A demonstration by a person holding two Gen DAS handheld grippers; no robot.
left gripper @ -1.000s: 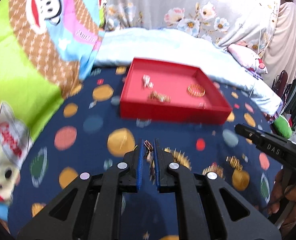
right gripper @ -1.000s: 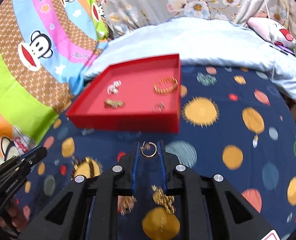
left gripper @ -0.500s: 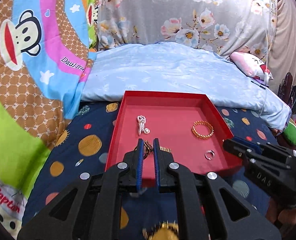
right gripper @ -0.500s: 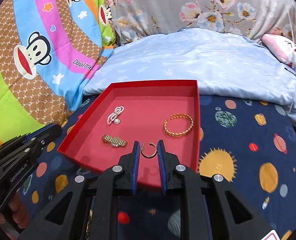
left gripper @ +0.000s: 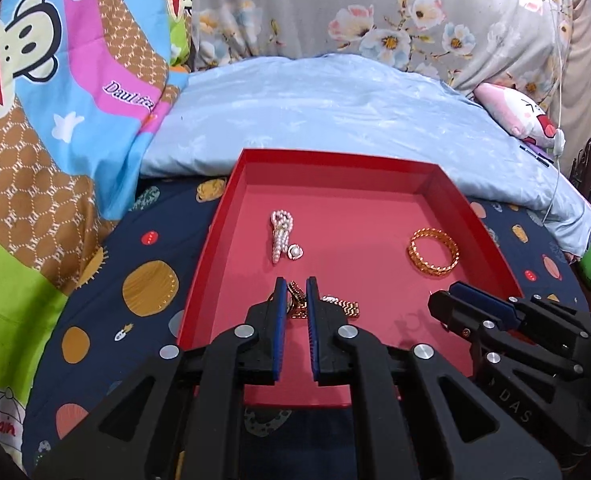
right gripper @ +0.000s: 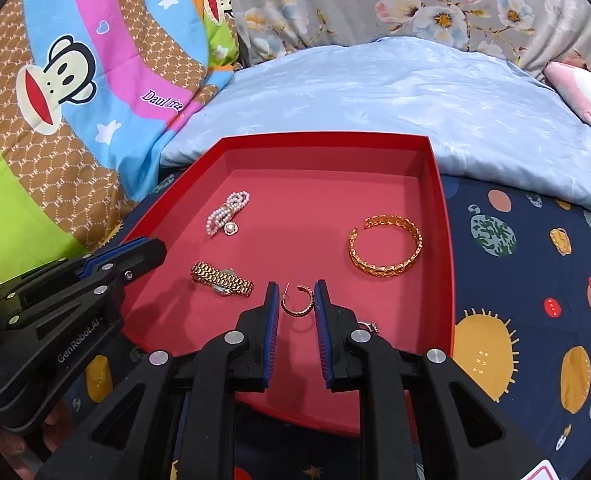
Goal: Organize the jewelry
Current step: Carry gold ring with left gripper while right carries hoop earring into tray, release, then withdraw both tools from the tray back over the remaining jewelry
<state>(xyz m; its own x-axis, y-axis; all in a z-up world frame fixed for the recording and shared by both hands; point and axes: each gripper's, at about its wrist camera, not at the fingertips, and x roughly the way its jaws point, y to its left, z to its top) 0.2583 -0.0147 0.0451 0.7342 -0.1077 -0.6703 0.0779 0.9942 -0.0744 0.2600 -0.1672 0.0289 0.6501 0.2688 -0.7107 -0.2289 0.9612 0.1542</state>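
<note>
A red tray [left gripper: 211, 240] [right gripper: 443, 240] lies on the bed. Inside it are a pearl bracelet [left gripper: 281, 234] [right gripper: 225, 214], a gold bangle [left gripper: 433, 252] [right gripper: 385, 250], a gold watch [right gripper: 222, 279] [left gripper: 341, 305] and a small ring [right gripper: 369, 325] half hidden by my right finger. My left gripper [left gripper: 294, 292] hovers over the tray's near part, shut on a small hoop earring [left gripper: 295, 300]. Over the tray's near middle, my right gripper [right gripper: 295, 298] is shut on a gold hoop earring [right gripper: 298, 300]. Each gripper also shows in the other's view, the right [left gripper: 445, 300] and the left [right gripper: 151, 250].
The tray rests on a dark blue planet-print sheet [right gripper: 535, 280]. A pale blue quilt [left gripper: 335, 112] lies behind it, a monkey-print blanket [left gripper: 55, 100] on the left, and a pink plush toy [left gripper: 515, 114] at the far right.
Both grippers have moved forward from over the blue sheet to above the tray, each still holding its earring. The tray now fills the middle of both views.
</note>
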